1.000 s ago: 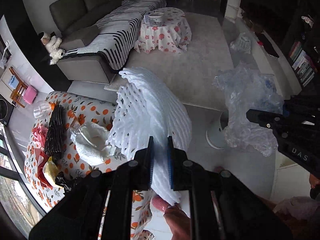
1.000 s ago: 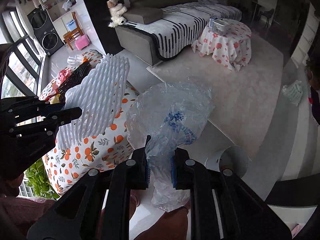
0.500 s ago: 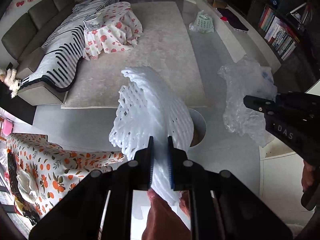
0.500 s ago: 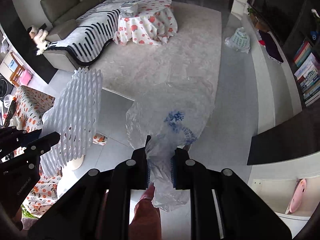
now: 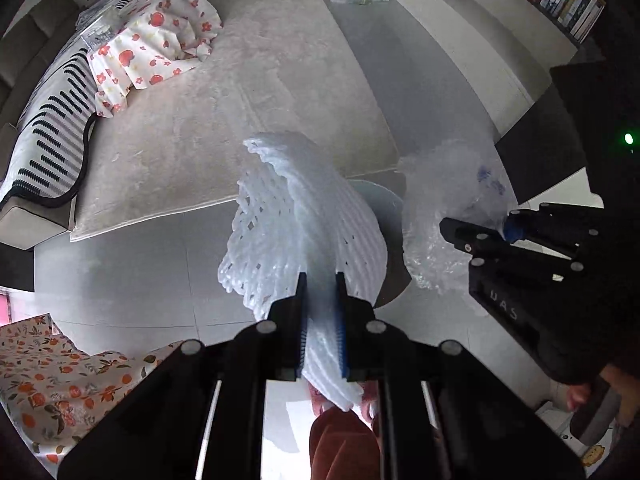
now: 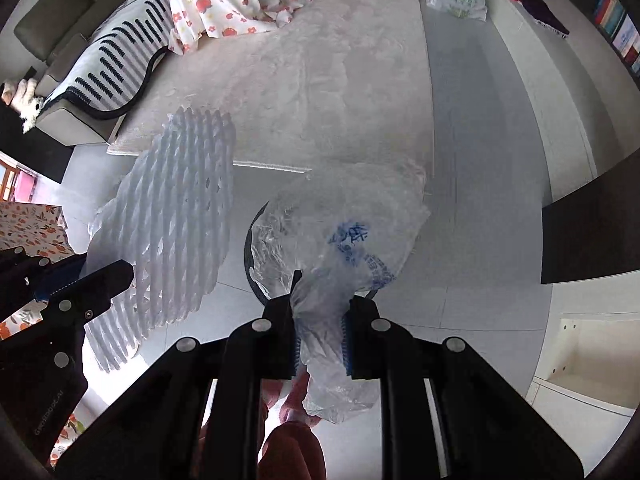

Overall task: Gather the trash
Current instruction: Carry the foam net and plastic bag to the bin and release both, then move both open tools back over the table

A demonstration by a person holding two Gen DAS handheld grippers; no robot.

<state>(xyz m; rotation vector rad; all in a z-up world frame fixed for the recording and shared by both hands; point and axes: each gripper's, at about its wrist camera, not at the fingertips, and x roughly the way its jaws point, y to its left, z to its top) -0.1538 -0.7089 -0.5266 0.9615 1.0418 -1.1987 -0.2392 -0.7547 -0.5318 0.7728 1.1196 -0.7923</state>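
Grey tile floor (image 5: 120, 264), pale rug (image 5: 248, 92), striped sofa (image 5: 48, 132). Left gripper (image 5: 320, 280) clamps foam net (image 5: 296, 216); right gripper (image 6: 320, 280) clamps plastic bag (image 6: 340, 232) over bin (image 5: 380, 200).

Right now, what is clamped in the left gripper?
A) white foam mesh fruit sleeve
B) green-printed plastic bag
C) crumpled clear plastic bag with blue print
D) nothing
A: the left gripper has its jaws shut on the white foam mesh fruit sleeve; the clear bag with blue print is in the right gripper.
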